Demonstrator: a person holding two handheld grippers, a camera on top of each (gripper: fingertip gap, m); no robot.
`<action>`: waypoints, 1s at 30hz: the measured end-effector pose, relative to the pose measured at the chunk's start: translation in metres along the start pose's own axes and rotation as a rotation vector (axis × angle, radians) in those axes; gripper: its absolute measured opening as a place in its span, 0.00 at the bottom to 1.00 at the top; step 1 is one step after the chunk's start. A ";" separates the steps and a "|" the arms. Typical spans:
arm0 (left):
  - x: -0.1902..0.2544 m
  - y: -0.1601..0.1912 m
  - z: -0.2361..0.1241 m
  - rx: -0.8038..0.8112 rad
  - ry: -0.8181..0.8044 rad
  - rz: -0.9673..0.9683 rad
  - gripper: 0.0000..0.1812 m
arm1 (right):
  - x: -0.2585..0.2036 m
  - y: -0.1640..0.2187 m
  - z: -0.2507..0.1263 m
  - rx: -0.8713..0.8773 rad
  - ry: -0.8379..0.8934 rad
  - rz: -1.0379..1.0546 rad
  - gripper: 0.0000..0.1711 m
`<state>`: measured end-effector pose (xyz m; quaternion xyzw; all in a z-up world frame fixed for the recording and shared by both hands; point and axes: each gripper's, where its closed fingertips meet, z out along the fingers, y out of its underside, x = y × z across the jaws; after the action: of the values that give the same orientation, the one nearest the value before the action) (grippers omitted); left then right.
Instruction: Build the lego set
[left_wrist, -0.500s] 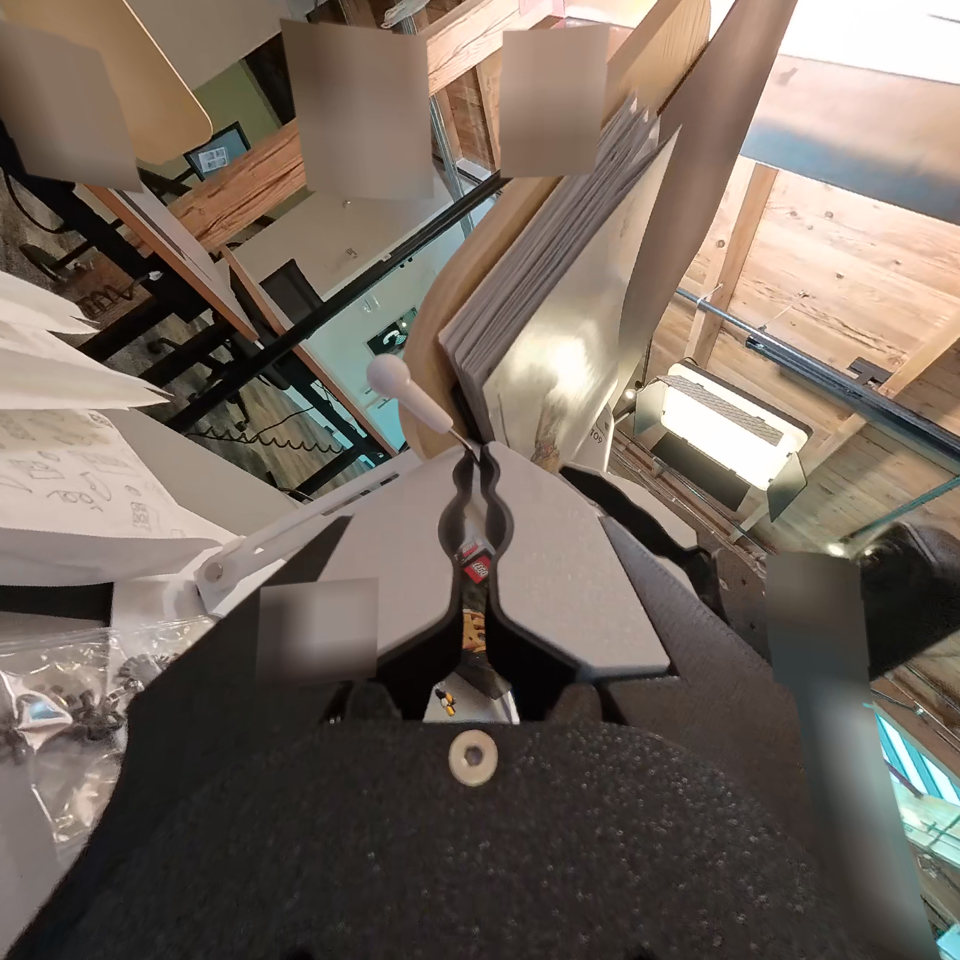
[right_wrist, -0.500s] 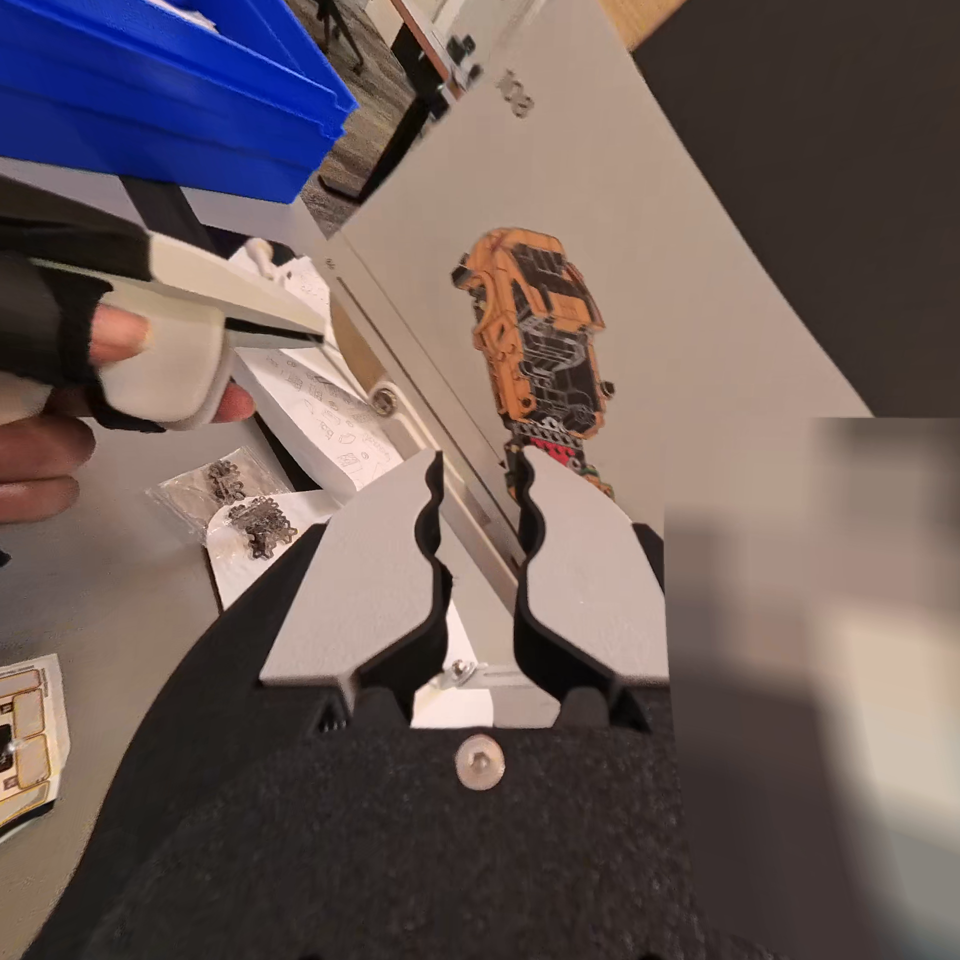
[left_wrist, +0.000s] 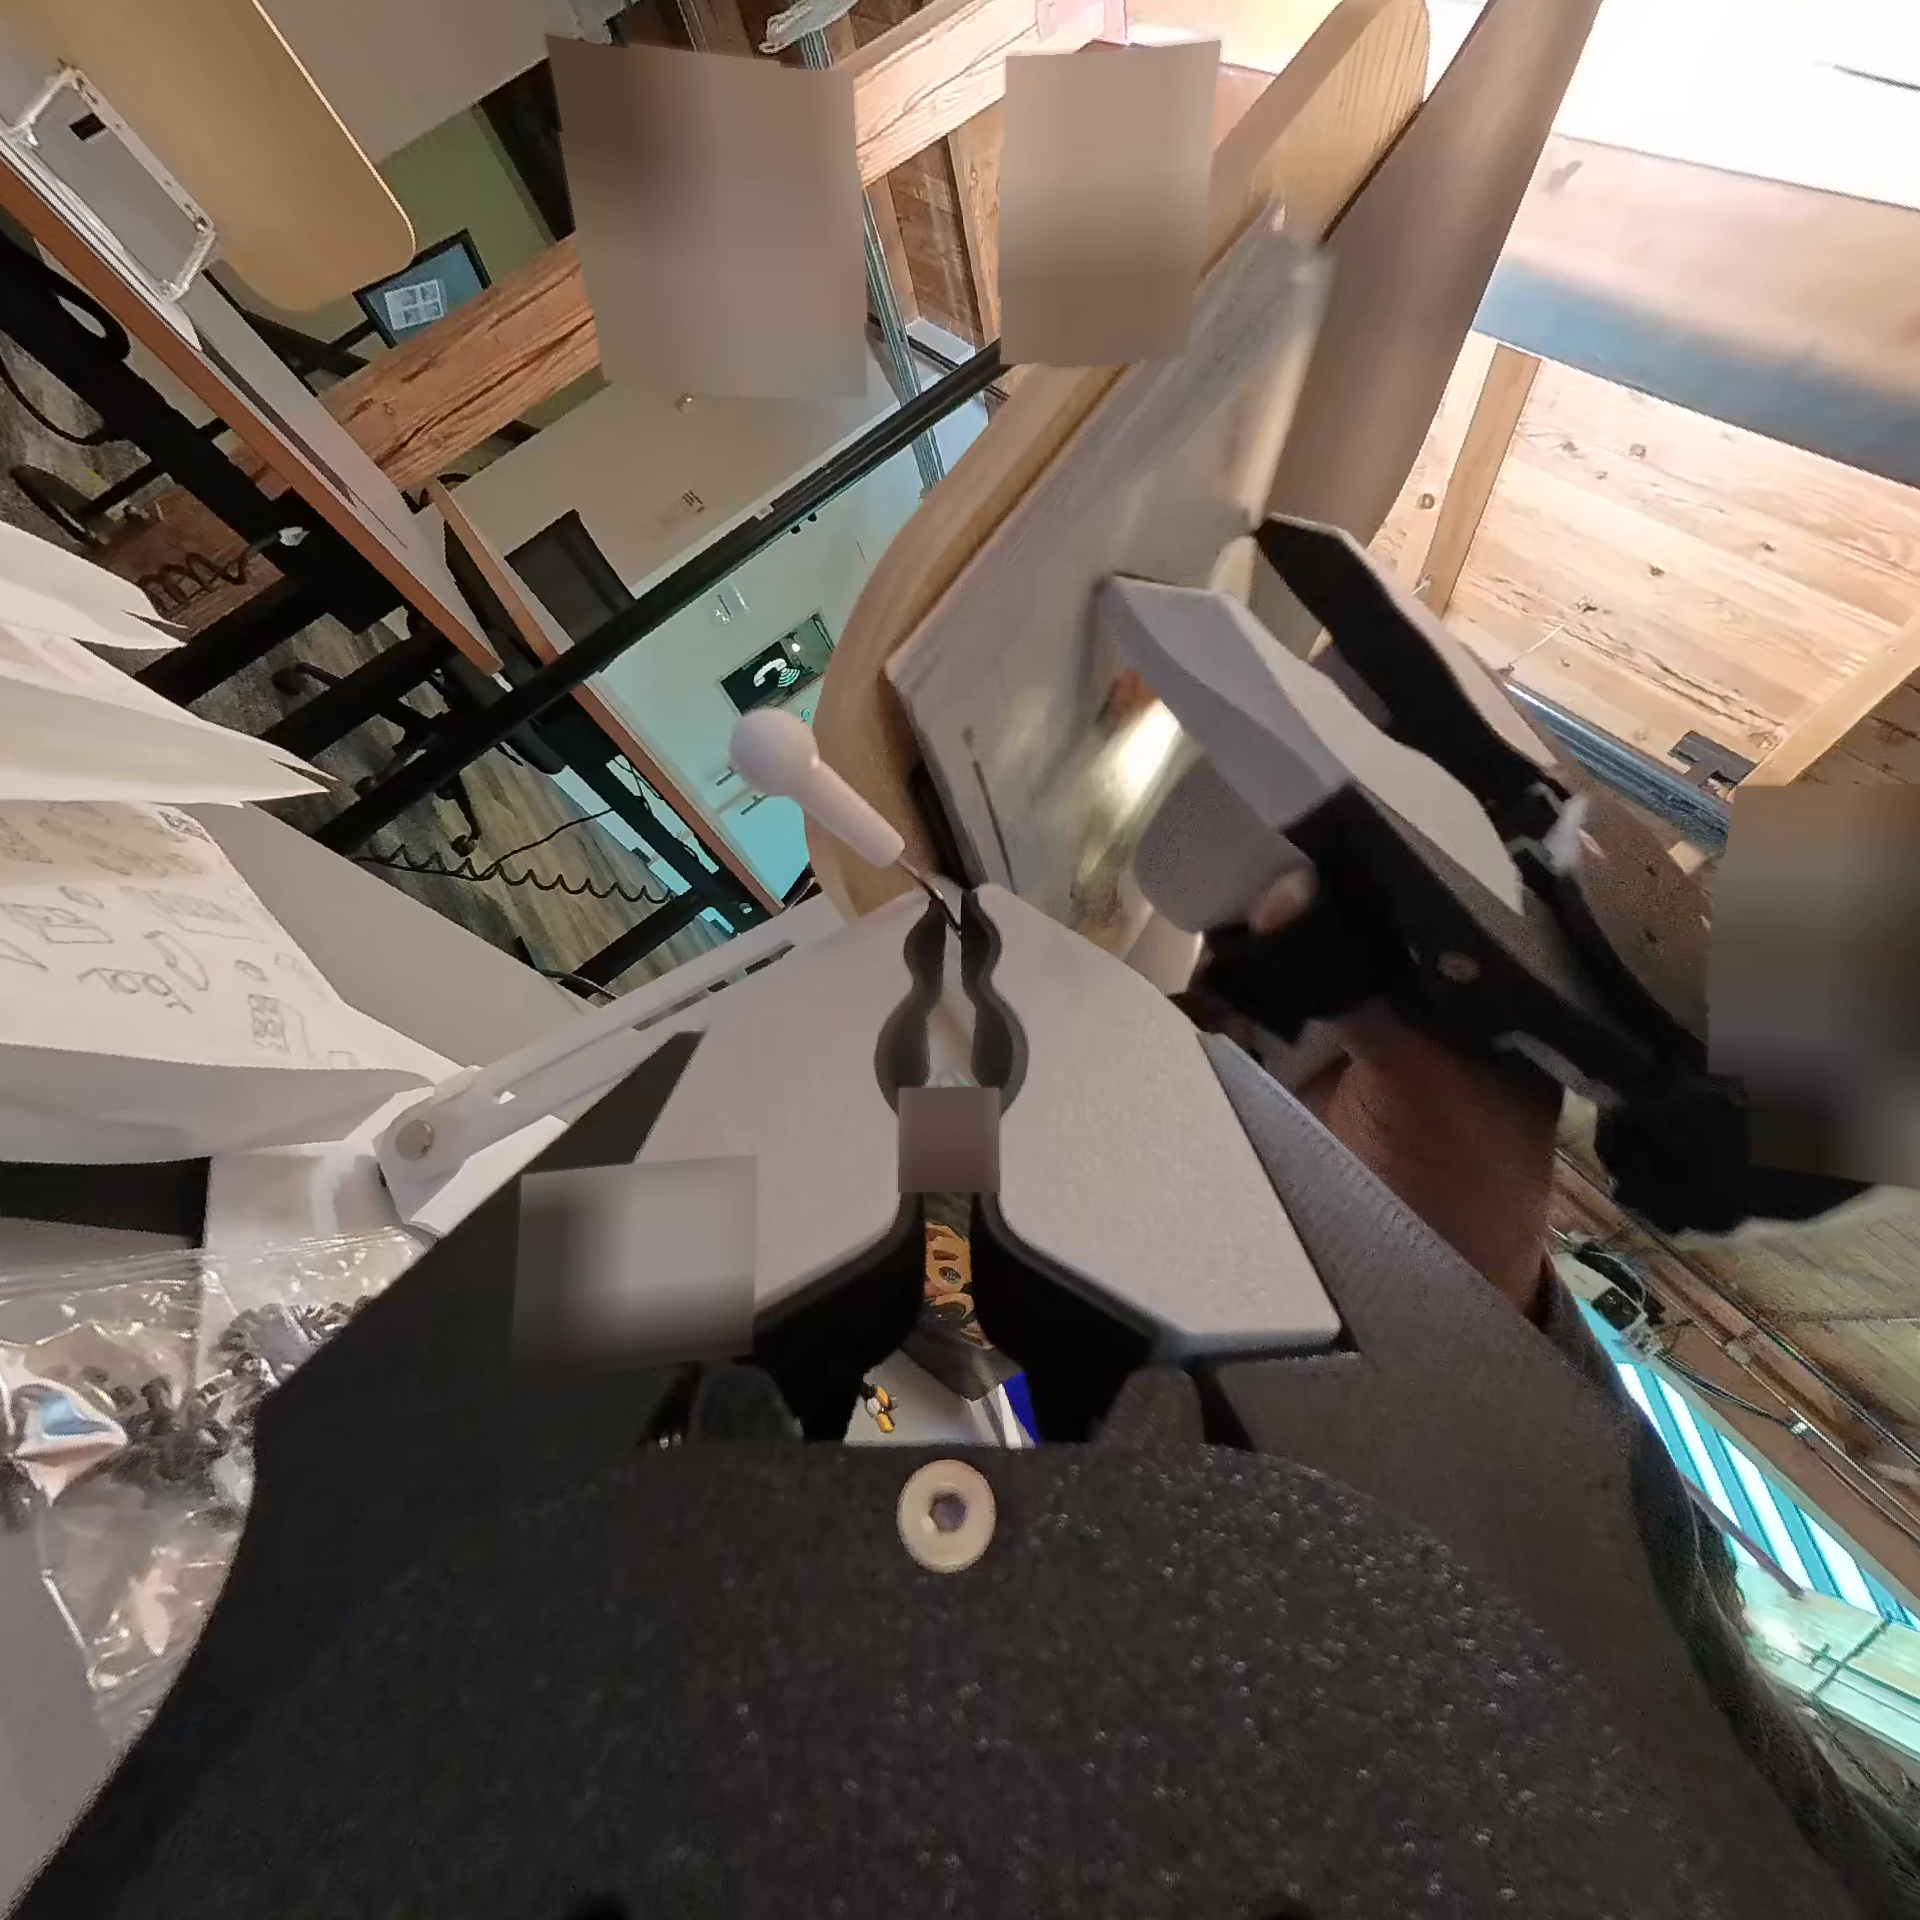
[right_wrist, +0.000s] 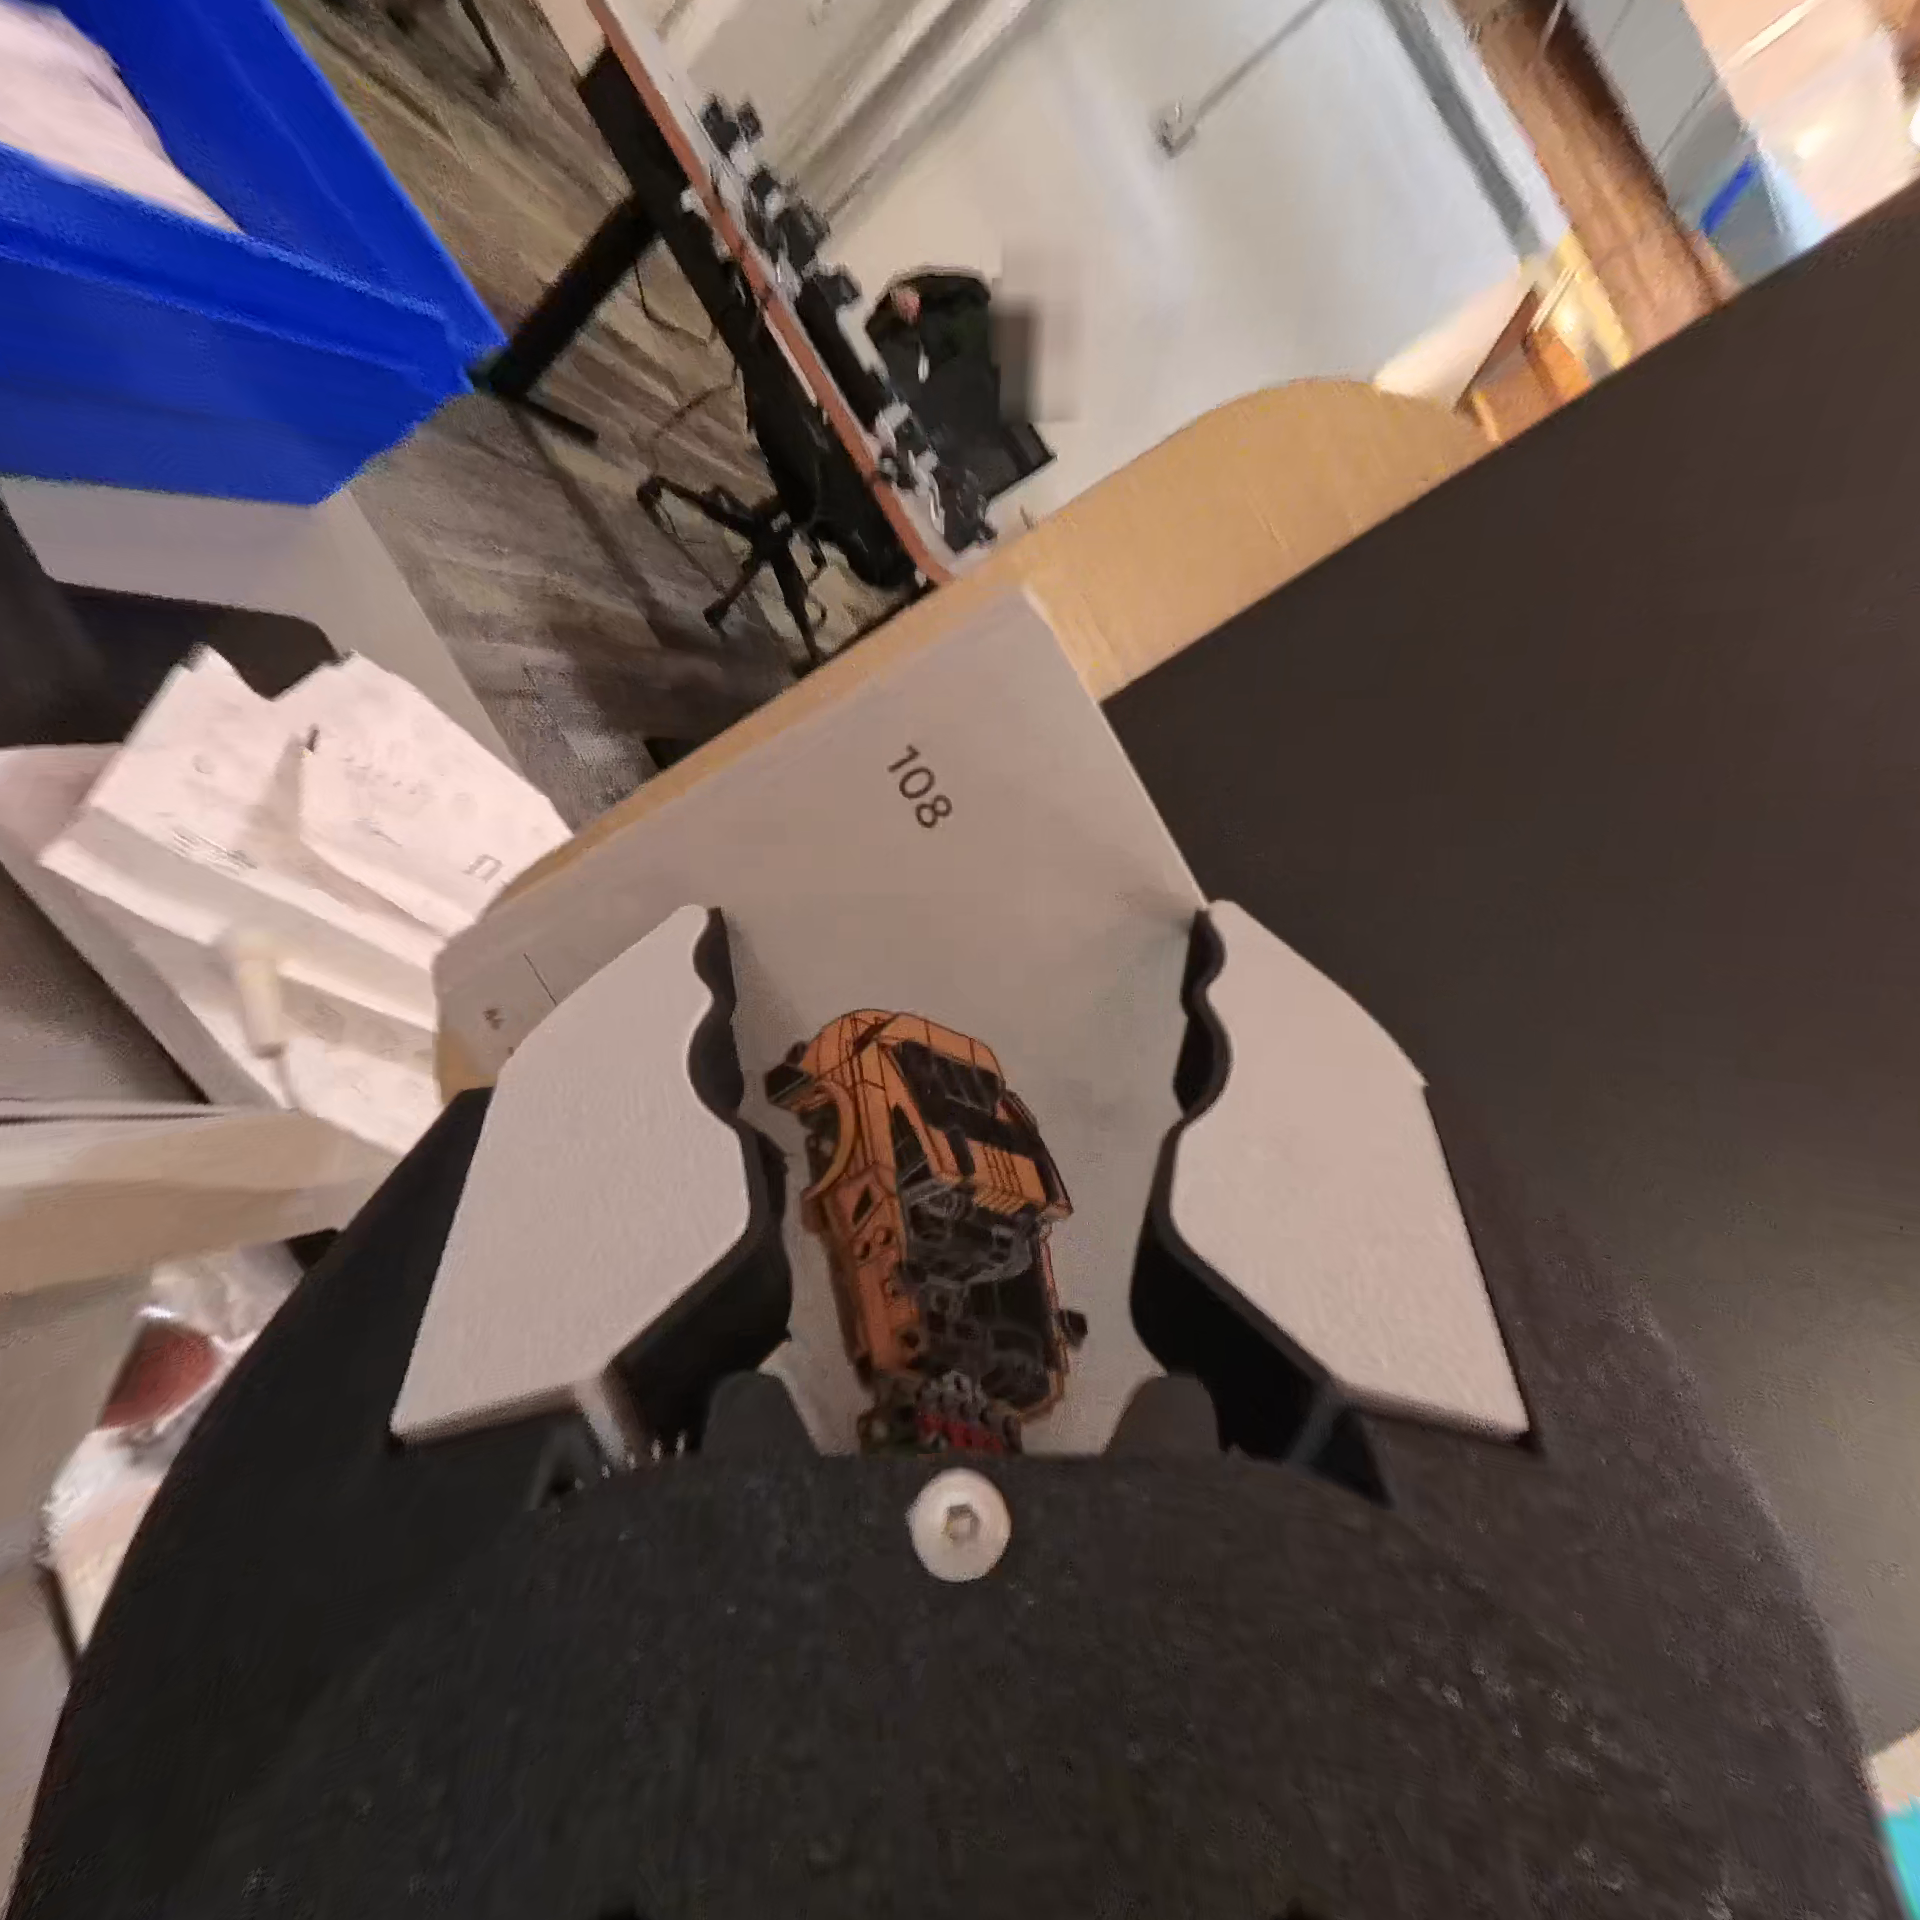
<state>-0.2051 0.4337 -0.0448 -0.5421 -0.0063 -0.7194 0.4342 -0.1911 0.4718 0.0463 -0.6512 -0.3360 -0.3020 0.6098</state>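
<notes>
The instruction booklet stands upright against a wooden board, its pages blurred. My left gripper is shut on the booklet's lower edge, with a strip of cover showing between the jaws. My right gripper is wide open over a grey page that bears a picture of an orange car; the picture lies between its fingers. The right gripper also shows in the left wrist view, open around the booklet's page edges.
A white page-holder pin with a round knob sticks up beside the booklet. Clear bags of small dark parts and white paper bags lie at the left. A blue bin stands far left. A black panel is right of the page.
My right gripper has opened wider and moved up over the page, and now shows in the left wrist view at the page edges. The pages have shifted. The left gripper stays shut.
</notes>
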 end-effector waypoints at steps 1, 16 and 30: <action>0.000 0.000 0.000 -0.001 0.001 -0.002 0.02 | 0.001 0.004 0.005 -0.022 -0.007 0.007 0.48; 0.001 0.000 -0.001 -0.012 0.008 -0.018 0.02 | 0.031 0.017 -0.030 0.079 -0.032 0.258 0.10; 0.001 0.001 -0.003 -0.009 0.010 -0.019 0.02 | 0.102 0.074 -0.154 0.425 -0.106 0.462 0.10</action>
<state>-0.2071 0.4315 -0.0458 -0.5404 -0.0059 -0.7261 0.4251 -0.0681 0.3229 0.0957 -0.5832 -0.2661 -0.0441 0.7662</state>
